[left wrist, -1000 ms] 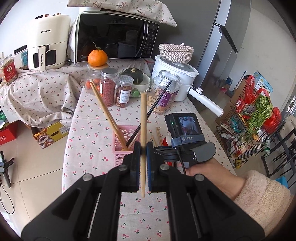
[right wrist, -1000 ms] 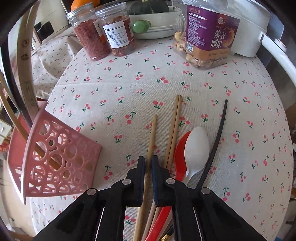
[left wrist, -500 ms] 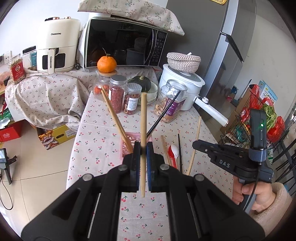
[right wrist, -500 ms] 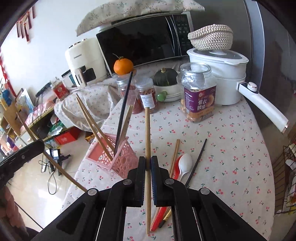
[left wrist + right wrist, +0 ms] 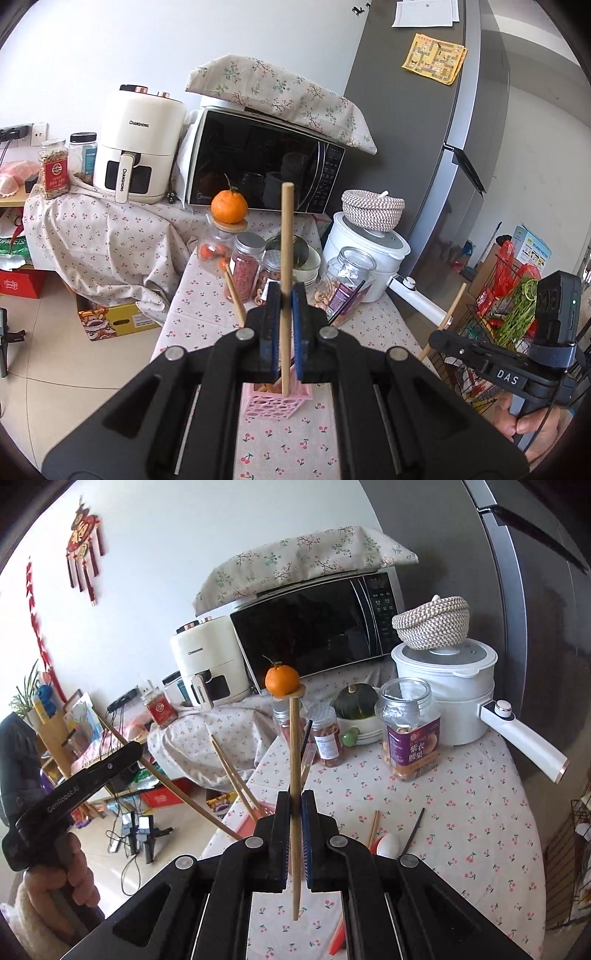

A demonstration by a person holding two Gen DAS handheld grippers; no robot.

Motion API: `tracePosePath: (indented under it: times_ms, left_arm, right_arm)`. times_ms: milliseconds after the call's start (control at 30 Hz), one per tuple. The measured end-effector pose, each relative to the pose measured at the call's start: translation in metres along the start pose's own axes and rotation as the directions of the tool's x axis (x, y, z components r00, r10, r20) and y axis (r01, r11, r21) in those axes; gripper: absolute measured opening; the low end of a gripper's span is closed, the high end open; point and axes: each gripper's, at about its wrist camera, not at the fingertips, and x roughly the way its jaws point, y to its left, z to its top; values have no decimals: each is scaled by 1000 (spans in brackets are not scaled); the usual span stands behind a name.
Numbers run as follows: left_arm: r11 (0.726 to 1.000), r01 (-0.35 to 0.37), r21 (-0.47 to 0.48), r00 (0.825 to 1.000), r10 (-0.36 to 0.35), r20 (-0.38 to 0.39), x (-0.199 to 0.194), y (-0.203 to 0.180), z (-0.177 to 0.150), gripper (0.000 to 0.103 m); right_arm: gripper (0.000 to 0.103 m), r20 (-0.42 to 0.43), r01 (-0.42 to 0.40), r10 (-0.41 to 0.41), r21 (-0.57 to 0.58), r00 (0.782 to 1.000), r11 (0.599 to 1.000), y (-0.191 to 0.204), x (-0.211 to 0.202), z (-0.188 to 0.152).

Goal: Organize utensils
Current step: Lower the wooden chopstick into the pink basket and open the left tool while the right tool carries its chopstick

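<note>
Since a second ago: right gripper (image 5: pixel 294 808) up off the tablecloth with a wooden chopstick (image 5: pixel 294 760) it was pinching flat on the table; left gripper (image 5: pixel 286 299) slightly higher and tilted up, more wall and fridge in view.

Left gripper: clamped tight on its own wooden chopstick (image 5: pixel 285 258), held upright, lower tip over the pink holder (image 5: pixel 275 402). Tip inside the holder or just above it: hard to tell, jaws block the view.

Right gripper: clamped tight on the other chopstick, near vertical, lower end hanging free above the table (image 5: pixel 461 812).

Pink holder near the table's left edge, already carrying light chopsticks (image 5: pixel 231 771) and a dark one (image 5: pixel 306 738), all leaning.

Loose near the table's front edge, right of the right gripper: one wooden chopstick (image 5: pixel 373 827), one black chopstick (image 5: pixel 414 829), white spoon (image 5: pixel 388 845), red spoon (image 5: pixel 372 843) mostly hidden.

Readable text: "CHANGHONG" on air fryer (image 5: pixel 138 158) body and handle; "DAS" on the right tool's body in the left view; "GenRobot.AI" on the left tool's body in the right view; Chinese characters on the purple-labelled nut jar (image 5: pixel 410 734), back of table. Microwave (image 5: pixel 262 170) badge illegible.
</note>
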Motion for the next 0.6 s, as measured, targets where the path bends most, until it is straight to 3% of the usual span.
tracePosePath:
  times_ms: [167,333,600]
  left_arm:
    - [999,28,-34,999,-28,-25,22,2,-2,7]
    - [999,-4,-46,995,0,-98,48,3,-8,7]
    - [995,-36,-91,961,9,-278,93,14,-32,7]
  right_arm:
    - [6,16,-6,6,9,1000,1000,-2,0,3]
    - [6,10,-4,3,11,1000,1000,-4,1,1]
    - [6,17,3,-3,22,1000,1000,-10,0,0]
